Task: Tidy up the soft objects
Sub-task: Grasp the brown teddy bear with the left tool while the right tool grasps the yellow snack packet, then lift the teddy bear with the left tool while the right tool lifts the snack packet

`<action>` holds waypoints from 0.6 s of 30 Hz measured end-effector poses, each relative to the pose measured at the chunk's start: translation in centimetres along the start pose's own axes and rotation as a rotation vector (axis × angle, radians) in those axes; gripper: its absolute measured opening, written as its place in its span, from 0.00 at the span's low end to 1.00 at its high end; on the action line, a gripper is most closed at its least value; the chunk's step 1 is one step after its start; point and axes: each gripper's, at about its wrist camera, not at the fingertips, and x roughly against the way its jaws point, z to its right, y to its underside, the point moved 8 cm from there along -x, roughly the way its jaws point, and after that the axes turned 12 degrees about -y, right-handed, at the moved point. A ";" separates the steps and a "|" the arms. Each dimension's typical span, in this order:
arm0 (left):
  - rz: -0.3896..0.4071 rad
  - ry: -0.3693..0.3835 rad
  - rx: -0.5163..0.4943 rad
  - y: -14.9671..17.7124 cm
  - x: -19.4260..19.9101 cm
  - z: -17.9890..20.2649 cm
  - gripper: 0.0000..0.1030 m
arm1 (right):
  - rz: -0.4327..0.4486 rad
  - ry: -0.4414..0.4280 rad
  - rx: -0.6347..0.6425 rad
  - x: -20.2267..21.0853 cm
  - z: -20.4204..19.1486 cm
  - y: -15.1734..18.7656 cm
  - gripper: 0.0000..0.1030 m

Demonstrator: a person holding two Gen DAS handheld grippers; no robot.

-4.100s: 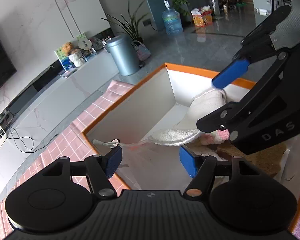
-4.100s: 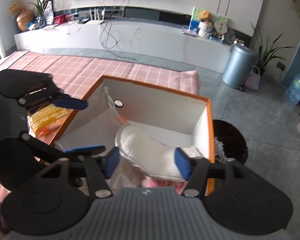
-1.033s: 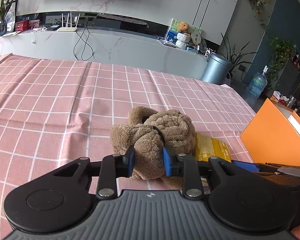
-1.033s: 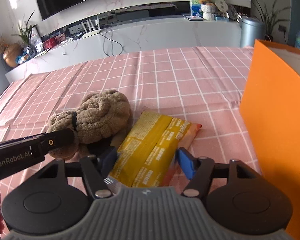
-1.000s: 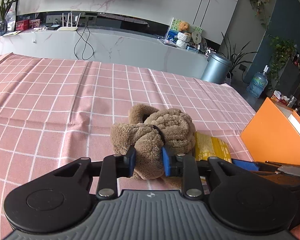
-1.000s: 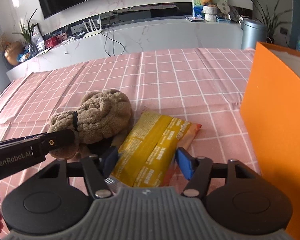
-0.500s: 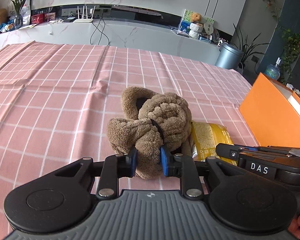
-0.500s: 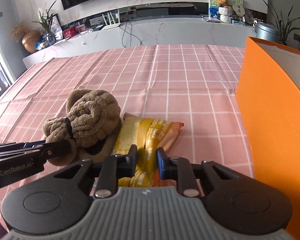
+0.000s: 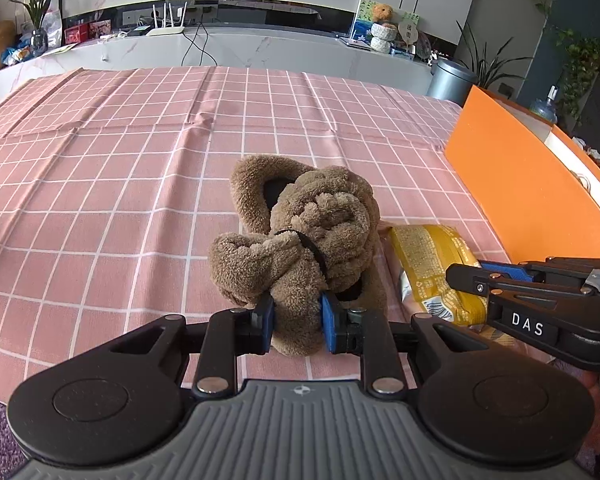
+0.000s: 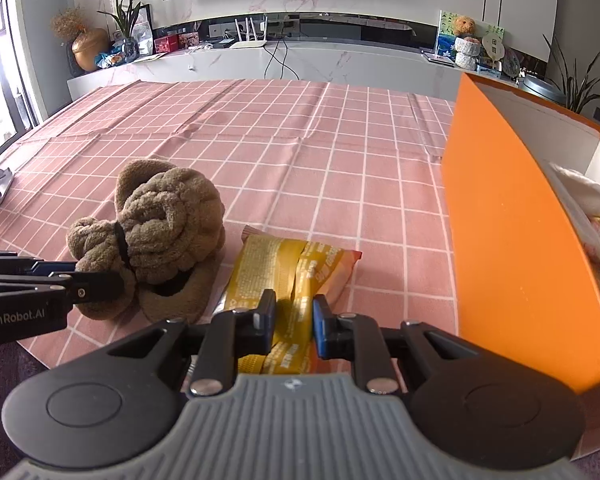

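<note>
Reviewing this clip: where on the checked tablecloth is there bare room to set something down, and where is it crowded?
The pink checked tablecloth lies bare from the brown plush slippers and yellow snack packet back to its far edge, and left of the slippers. The near edge is crowded: slippers, packet and both grippers sit together, with the orange box walling the right.

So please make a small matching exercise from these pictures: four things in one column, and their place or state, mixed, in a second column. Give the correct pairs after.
Column one:
1. brown plush toy
2. yellow snack packet
3. orange box
4. white soft item

Column two:
A. lying inside the box
B. pinched by the right gripper
C. standing on the pink checked cloth, at its right edge
D. pinched by the left gripper

Pairs: 1-D, 2-B, 3-C, 4-A
</note>
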 end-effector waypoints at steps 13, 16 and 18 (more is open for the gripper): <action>0.142 0.013 0.030 -2.3 1.6 -1.8 0.69 | 0.061 0.019 -0.047 1.5 0.5 -0.2 0.51; 0.136 0.037 0.039 -3.7 0.8 -2.5 0.73 | 0.054 0.025 -0.063 1.2 0.8 0.0 0.52; 0.127 0.056 0.042 -4.3 0.1 -2.6 0.73 | 0.047 0.027 -0.074 1.0 1.0 0.0 0.52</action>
